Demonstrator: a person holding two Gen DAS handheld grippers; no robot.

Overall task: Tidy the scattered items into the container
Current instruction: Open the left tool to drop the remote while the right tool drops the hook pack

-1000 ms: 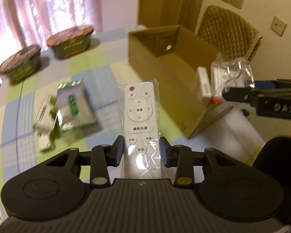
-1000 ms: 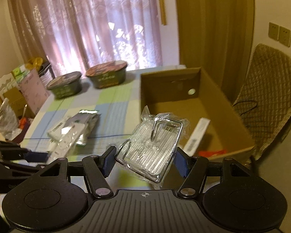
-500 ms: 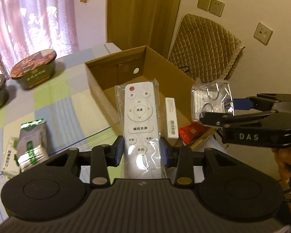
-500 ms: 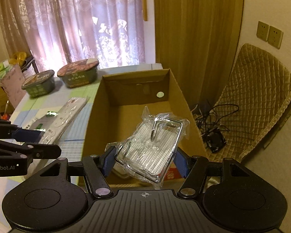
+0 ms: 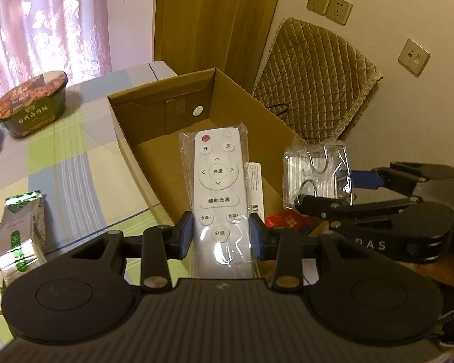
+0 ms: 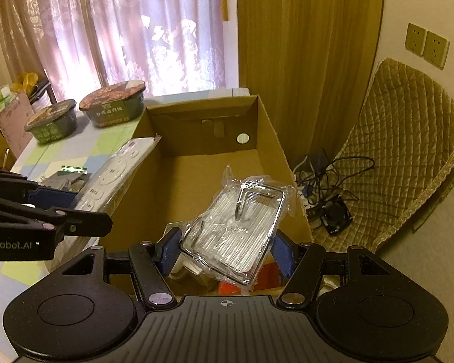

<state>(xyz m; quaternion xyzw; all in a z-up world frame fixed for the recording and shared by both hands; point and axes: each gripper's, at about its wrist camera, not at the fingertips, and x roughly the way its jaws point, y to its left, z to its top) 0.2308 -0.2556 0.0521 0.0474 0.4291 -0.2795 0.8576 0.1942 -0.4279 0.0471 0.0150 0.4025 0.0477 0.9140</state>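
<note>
My left gripper point(image 5: 222, 233) is shut on a white remote control point(image 5: 219, 187) sealed in clear plastic, held above the near-left wall of the open cardboard box point(image 5: 130, 139). My right gripper point(image 6: 227, 251) is shut on a clear plastic-wrapped tray with a metal hook point(image 6: 239, 227), held over the near end of the cardboard box point(image 6: 266, 127). In the left wrist view the right gripper point(image 5: 327, 190) shows at the right with the wrapped tray point(image 5: 316, 175). In the right wrist view the left gripper point(image 6: 75, 208) enters from the left with the remote point(image 6: 118, 169). A white slim pack point(image 5: 255, 184) and a red packet point(image 5: 284, 220) lie inside the box.
Green-and-silver packets point(image 5: 19, 230) lie on the checked tablecloth point(image 5: 72, 151) at the left. Two instant noodle bowls point(image 6: 113, 103) stand by the curtained window. A quilted chair point(image 6: 408, 157) stands right of the box, with cables and a small fan point(image 6: 333, 193) on the floor.
Both grippers have carried their items from over the table toward the box; the remote and the wrapped tray now hang over its opening. Both grips are unchanged.
</note>
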